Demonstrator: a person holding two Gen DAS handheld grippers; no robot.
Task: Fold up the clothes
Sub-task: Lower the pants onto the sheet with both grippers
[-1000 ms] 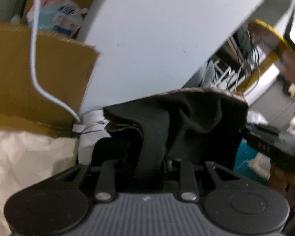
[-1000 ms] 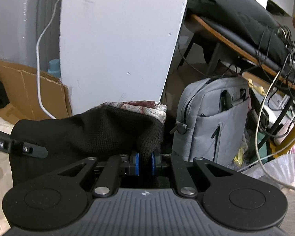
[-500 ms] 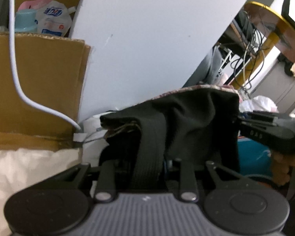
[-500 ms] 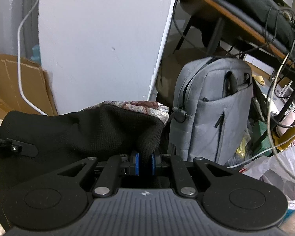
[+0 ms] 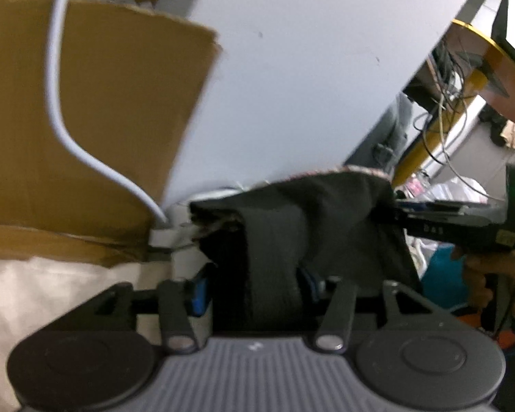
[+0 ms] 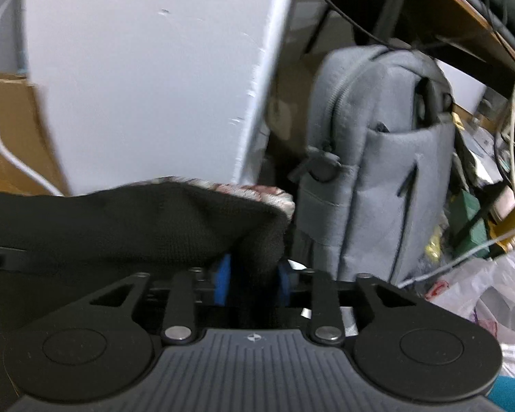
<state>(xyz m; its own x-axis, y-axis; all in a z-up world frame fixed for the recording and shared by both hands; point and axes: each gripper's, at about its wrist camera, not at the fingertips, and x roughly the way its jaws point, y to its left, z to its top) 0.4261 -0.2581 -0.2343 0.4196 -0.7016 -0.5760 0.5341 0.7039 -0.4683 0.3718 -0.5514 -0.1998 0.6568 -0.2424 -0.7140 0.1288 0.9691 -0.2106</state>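
Left wrist view: left gripper (image 5: 254, 292), blue-padded fingers (image 5: 199, 295) apart, jaws just opened wider, a fold of the black garment (image 5: 302, 226) hanging between them with a gap showing on the left side. Writing: pale characters on the body of the right gripper (image 5: 439, 230), too blurred to read; a green light glows at its upper end. A hand (image 5: 487, 274) grips its handle at the right edge. Right wrist view: right gripper (image 6: 252, 279) pointing downward, its blue fingers (image 6: 223, 274) likewise just parted, black knit cloth between the pads; whether the pads press on it cannot be told. Garment spans both tools, its upper edge showing a patterned pale-and-red lining (image 6: 250, 192). Behind: white panel (image 5: 292, 79), close to the cloth's far edge; cardboard box (image 5: 96, 120) at left with a white cable (image 5: 61, 113) hanging before it; cream cloth (image 5: 51, 292) below. At right: grey backpack (image 6: 381, 158) just beside the garment's corner, tangled wires (image 6: 511, 130) and plastic bags (image 6: 480, 295) crowding that side.
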